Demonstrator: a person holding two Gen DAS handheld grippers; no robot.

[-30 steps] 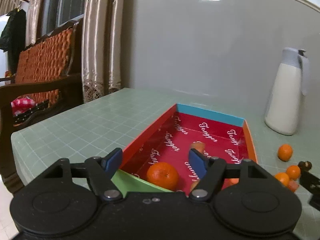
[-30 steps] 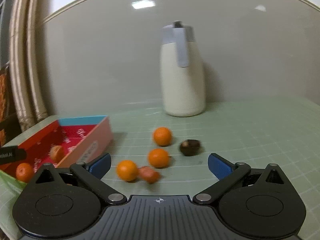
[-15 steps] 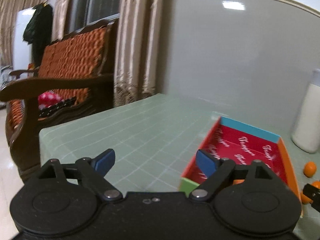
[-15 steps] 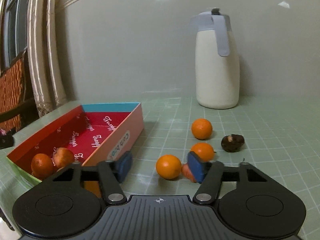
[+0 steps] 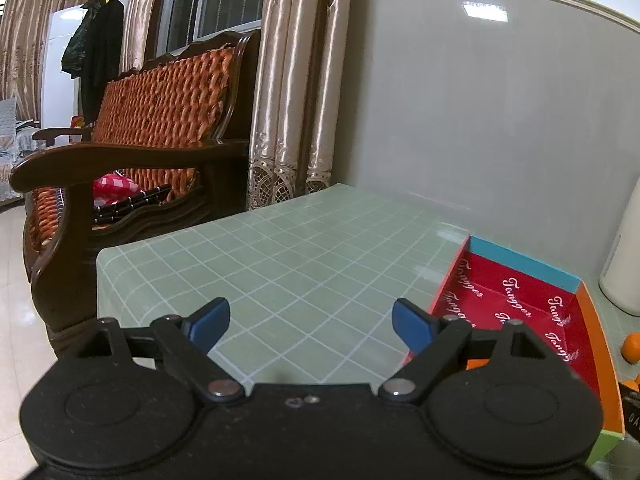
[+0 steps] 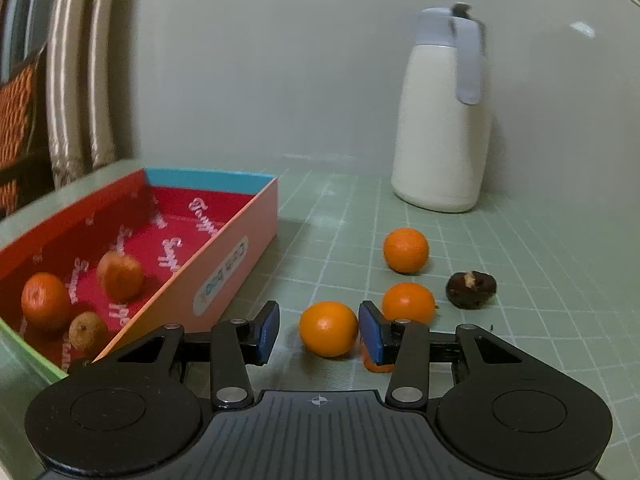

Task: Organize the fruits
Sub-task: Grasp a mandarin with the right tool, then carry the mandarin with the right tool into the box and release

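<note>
My right gripper (image 6: pixel 319 334) is low over the green table, and its jaws are closing around an orange (image 6: pixel 328 328). The right pad touches the fruit; a gap shows at the left pad. Two more oranges (image 6: pixel 406 250) (image 6: pixel 408 302), a dark brown fruit (image 6: pixel 472 290) and a reddish piece (image 6: pixel 378 366) lie on the table nearby. The red box (image 6: pixel 224 276) to the left holds two oranges (image 6: pixel 46 306) (image 6: pixel 120 276) and a small brown fruit (image 6: pixel 86 330). My left gripper (image 5: pixel 310 322) is open with nothing in it, over bare table left of the box (image 5: pixel 520 258).
A white jug (image 6: pixel 440 120) with a grey lid stands by the wall behind the loose fruit. Beyond the table's left edge (image 5: pixel 104 256) stand a wooden sofa (image 5: pixel 152 128) and curtains (image 5: pixel 296 80).
My left gripper swung left off the box and its jaws widened. My right gripper moved left and down around the nearest orange, and its jaws narrowed a lot.
</note>
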